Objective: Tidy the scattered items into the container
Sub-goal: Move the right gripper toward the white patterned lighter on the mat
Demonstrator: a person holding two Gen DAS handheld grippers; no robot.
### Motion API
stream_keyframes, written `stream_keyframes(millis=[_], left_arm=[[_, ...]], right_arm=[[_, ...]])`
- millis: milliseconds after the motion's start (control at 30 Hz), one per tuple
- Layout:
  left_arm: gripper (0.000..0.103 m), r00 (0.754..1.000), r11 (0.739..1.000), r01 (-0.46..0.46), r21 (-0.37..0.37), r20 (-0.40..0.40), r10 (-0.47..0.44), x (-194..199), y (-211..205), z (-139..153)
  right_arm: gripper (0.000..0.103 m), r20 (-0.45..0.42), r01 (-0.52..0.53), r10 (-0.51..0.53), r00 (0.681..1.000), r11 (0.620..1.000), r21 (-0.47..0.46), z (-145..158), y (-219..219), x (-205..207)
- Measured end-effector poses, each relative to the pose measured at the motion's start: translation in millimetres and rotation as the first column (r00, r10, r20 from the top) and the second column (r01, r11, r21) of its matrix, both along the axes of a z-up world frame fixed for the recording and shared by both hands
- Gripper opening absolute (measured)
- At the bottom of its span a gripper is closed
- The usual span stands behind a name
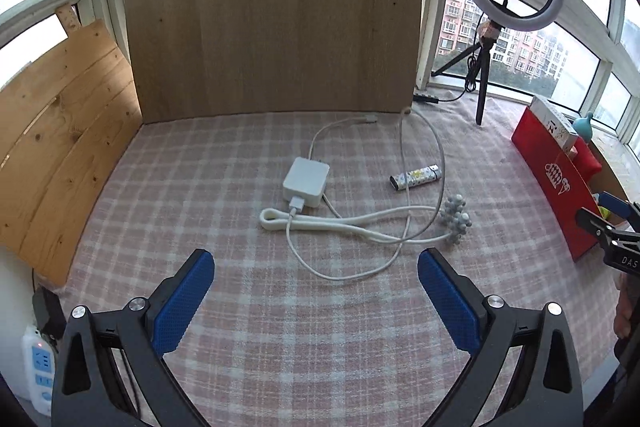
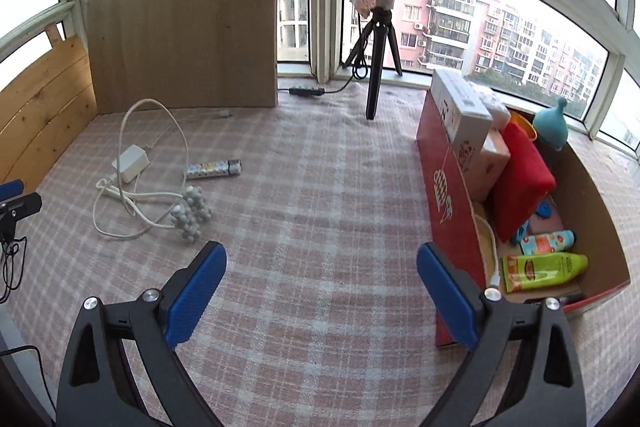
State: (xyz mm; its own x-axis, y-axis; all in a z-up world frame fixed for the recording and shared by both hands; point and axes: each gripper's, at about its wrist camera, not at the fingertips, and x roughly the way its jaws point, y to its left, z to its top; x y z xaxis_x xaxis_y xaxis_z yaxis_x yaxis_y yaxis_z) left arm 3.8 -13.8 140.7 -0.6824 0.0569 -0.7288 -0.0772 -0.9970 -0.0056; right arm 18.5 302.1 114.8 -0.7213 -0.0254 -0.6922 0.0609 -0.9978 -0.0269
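Note:
A white charger block [image 1: 306,185] with a looped white cable [image 1: 360,267], a white massager with grey knobs [image 1: 454,219] and a patterned tube [image 1: 416,178] lie on the checked cloth. They also show in the right wrist view: charger block [image 2: 131,163], massager [image 2: 191,211], tube [image 2: 214,169]. The red box [image 2: 444,187] at the right holds several items. My left gripper [image 1: 316,281] is open and empty, short of the cable. My right gripper [image 2: 322,275] is open and empty beside the box wall.
A ring light on a tripod [image 2: 378,67] stands at the back by the window. A tall wooden board [image 1: 272,15] stands behind the cloth and a pine panel [image 1: 60,131] at the left. A power strip [image 1: 40,367] lies at the lower left.

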Motion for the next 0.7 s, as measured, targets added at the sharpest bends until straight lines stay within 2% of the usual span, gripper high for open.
stream_keyframes(millis=[100,133,200,300,400,433,500,567,700], left_arm=[[0.102,0.999,0.999,-0.013,0.039,-0.038,0.014,1,-5,27],[0.102,0.999,0.998,-0.011,0.056,-0.043,0.014,1,-6,33],[0.102,0.998,0.997,-0.006,0.076,-0.057,0.010,3,-5,46],[0.102,0.996,0.997,0.015,0.075,-0.084,-0.009,4,2,61],[0.102,0.993,0.999,0.033,0.042,-0.114,-0.028,9,9,72],[0.102,0.993,0.999,0.038,0.034,-0.116,-0.034,9,11,73],[0.102,0.993,0.998,0.053,0.033,-0.110,-0.050,10,14,71],[0.102,0.992,0.997,0.069,0.033,-0.104,-0.065,11,18,69],[0.102,0.992,0.995,0.098,0.027,-0.083,-0.096,11,23,61]], right_arm=[[0.093,0.001,0.037,-0.037,0.999,0.999,0.033,25,-6,1],[0.088,0.012,0.064,-0.065,0.998,0.997,0.035,31,-7,0],[0.087,0.031,0.098,-0.098,0.995,0.995,0.002,43,-6,-1],[0.087,0.025,0.090,-0.089,0.996,0.995,-0.042,58,-12,-3],[0.086,-0.021,0.061,-0.061,0.998,0.998,-0.013,71,-24,-6],[0.084,-0.030,0.049,-0.049,0.998,0.999,-0.004,73,-28,-8],[0.073,-0.029,0.027,-0.027,0.999,1.000,-0.005,76,-33,-12],[0.059,-0.009,-0.001,0.000,1.000,1.000,-0.014,73,-38,-18],[0.058,-0.003,-0.061,0.061,0.998,0.998,-0.004,68,-47,-24]])
